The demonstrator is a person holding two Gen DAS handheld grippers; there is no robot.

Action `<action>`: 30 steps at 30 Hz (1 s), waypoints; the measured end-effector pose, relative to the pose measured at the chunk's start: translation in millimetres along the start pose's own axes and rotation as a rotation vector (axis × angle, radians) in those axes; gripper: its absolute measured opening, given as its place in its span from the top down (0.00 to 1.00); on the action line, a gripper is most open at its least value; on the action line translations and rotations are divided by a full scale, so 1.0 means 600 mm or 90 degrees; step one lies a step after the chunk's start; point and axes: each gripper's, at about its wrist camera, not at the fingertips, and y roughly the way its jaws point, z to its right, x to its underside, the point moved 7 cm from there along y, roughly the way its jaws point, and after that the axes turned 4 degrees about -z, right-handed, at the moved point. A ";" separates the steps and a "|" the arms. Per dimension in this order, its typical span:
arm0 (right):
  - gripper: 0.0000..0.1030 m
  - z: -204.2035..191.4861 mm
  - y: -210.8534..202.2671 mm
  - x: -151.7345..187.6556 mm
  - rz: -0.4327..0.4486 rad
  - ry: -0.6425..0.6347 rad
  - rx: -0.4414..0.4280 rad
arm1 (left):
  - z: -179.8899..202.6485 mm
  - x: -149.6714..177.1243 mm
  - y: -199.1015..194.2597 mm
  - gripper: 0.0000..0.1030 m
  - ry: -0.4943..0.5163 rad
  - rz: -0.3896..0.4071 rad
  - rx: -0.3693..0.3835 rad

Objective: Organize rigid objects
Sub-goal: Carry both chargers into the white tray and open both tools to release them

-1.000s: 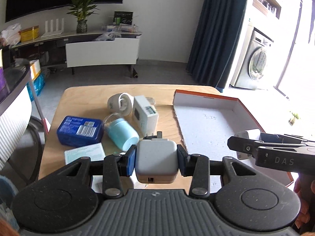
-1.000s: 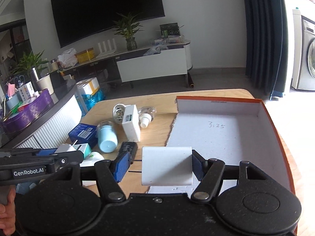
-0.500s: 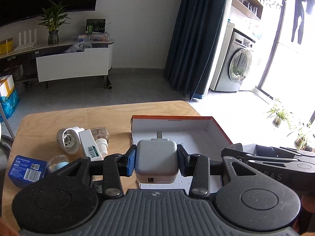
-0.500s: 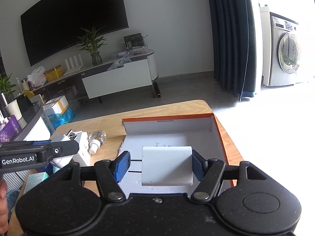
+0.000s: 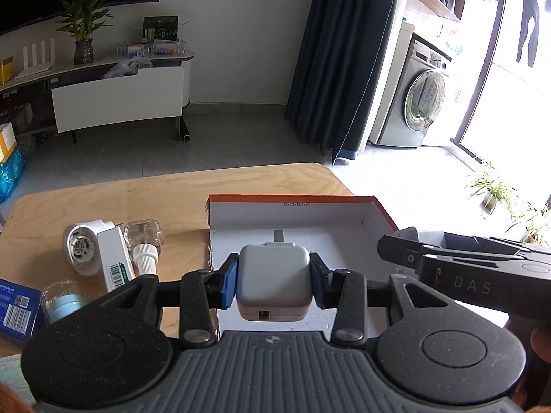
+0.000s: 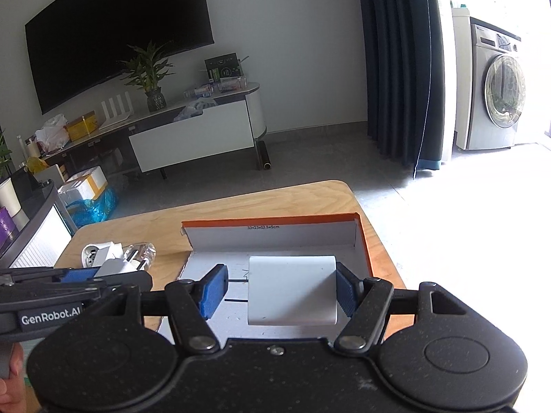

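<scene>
Left wrist view had the left gripper [image 5: 273, 284] clamped on a grey charger [image 5: 273, 280], both pads against its sides, plug prongs pointing away, carried over the near part of the orange-rimmed box [image 5: 385, 211], presumably so it could be set down inside. At the right edge of that view the right gripper [image 6: 280, 290] reached in beside it over the same box. In its own view it held a white adapter block [image 6: 292, 289]: the right pad touched the block, while its pins spanned to the left pad. Farther left on the table [image 5: 172, 192], near the box's left wall, lay a white carton [image 5: 115, 258], a clear bottle [image 5: 144, 244] and a blue box [image 5: 15, 306], seemingly still unsorted.
</scene>
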 end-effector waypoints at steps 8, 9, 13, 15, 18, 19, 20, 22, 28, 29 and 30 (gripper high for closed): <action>0.24 0.013 0.028 -0.010 -0.009 0.003 0.010 | 0.007 -0.007 0.027 0.59 0.003 -0.008 0.002; 0.24 0.015 0.031 -0.011 -0.010 0.003 0.011 | 0.008 -0.008 0.030 0.59 0.004 -0.009 0.002; 0.24 0.019 0.042 -0.012 -0.016 0.005 0.015 | 0.012 -0.010 0.039 0.59 0.007 -0.010 0.004; 0.24 0.020 0.048 -0.014 -0.017 0.004 0.018 | 0.014 -0.012 0.043 0.59 0.009 -0.010 0.003; 0.24 0.025 0.057 -0.017 -0.021 0.006 0.020 | 0.017 -0.014 0.049 0.59 0.009 -0.012 0.004; 0.24 0.026 0.060 -0.017 -0.023 0.006 0.022 | 0.018 -0.014 0.051 0.59 0.010 -0.013 0.004; 0.24 0.027 0.063 -0.017 -0.024 0.007 0.024 | 0.019 -0.015 0.053 0.59 0.011 -0.014 0.006; 0.24 0.029 0.067 -0.018 -0.027 0.008 0.025 | 0.021 -0.016 0.056 0.59 0.013 -0.014 0.004; 0.24 0.033 0.085 -0.018 -0.039 0.004 0.032 | 0.024 -0.016 0.073 0.59 0.018 -0.022 0.006; 0.24 0.034 0.089 -0.018 -0.042 0.003 0.033 | 0.023 -0.016 0.075 0.59 0.019 -0.024 0.005; 0.24 0.035 0.091 -0.018 -0.043 0.003 0.035 | 0.022 -0.015 0.077 0.59 0.019 -0.026 0.005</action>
